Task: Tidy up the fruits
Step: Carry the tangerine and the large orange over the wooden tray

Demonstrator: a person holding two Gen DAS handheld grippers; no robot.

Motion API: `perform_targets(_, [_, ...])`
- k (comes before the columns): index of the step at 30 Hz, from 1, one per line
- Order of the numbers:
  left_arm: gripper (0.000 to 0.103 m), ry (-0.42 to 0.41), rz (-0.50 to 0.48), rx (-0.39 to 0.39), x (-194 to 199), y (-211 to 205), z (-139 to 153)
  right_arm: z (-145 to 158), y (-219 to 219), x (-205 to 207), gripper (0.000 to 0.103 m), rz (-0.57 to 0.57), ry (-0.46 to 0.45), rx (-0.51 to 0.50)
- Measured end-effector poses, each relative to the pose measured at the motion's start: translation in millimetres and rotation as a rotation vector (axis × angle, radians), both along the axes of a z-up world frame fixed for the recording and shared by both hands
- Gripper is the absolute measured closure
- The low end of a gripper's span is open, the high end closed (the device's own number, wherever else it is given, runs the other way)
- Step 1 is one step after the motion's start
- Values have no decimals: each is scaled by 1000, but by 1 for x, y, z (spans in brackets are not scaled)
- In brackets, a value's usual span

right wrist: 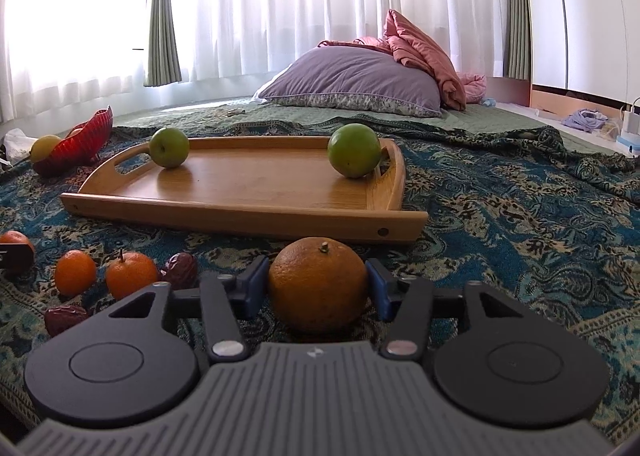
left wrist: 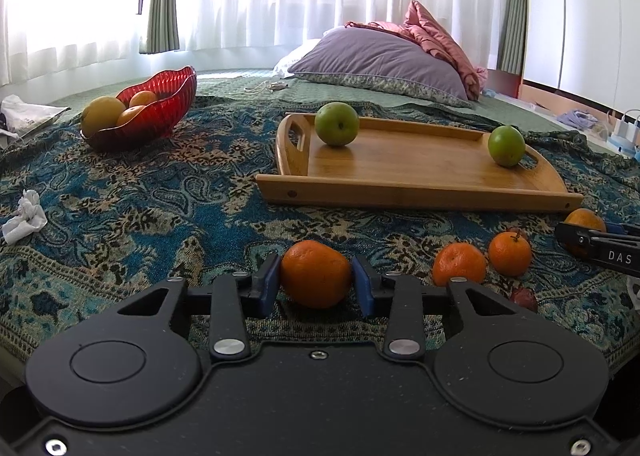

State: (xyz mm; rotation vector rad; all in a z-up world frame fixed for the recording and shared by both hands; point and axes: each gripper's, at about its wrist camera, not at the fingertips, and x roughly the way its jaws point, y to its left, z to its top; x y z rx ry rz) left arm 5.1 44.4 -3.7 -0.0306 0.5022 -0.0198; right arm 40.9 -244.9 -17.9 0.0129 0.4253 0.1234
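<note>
My left gripper [left wrist: 316, 280] is shut on a small tangerine [left wrist: 315, 272] resting on the patterned bedspread. My right gripper [right wrist: 318, 284] is shut on a larger orange [right wrist: 318, 284], also low on the bedspread; it shows at the right edge of the left wrist view [left wrist: 584, 219]. Two loose tangerines [left wrist: 459, 264] [left wrist: 509, 254] lie between the grippers, also in the right wrist view [right wrist: 75, 272] [right wrist: 132, 274]. A wooden tray [left wrist: 420, 185] holds two green apples [left wrist: 337, 123] [left wrist: 506, 145]. A red bowl [left wrist: 160, 111] at far left holds oranges and a yellow fruit.
Dark red dates [right wrist: 182, 270] [right wrist: 64, 319] lie by the loose tangerines. A crumpled tissue [left wrist: 25, 215] and a plastic bag [left wrist: 24, 117] are at the left. A purple pillow [left wrist: 380, 63] and pink blanket [left wrist: 440, 39] lie behind the tray.
</note>
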Motion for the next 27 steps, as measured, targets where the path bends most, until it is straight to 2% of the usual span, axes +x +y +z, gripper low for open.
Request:
perform_targets(10, [67,-30,-22,-8,11,-5,11,6,1,5,48,-24,14,6])
perform_targets(14, [67,-51,-37,-2,20,-11,17,11,1,11,49,-29,28,44])
perform_targets(21, [67,-95,-74,-21,39,-21,34,30,10,23,49,-18,-13,48])
perform_targets(27, [67,-98,-104,-28,55,-30,41,42,17,41,48,-7,-22,70])
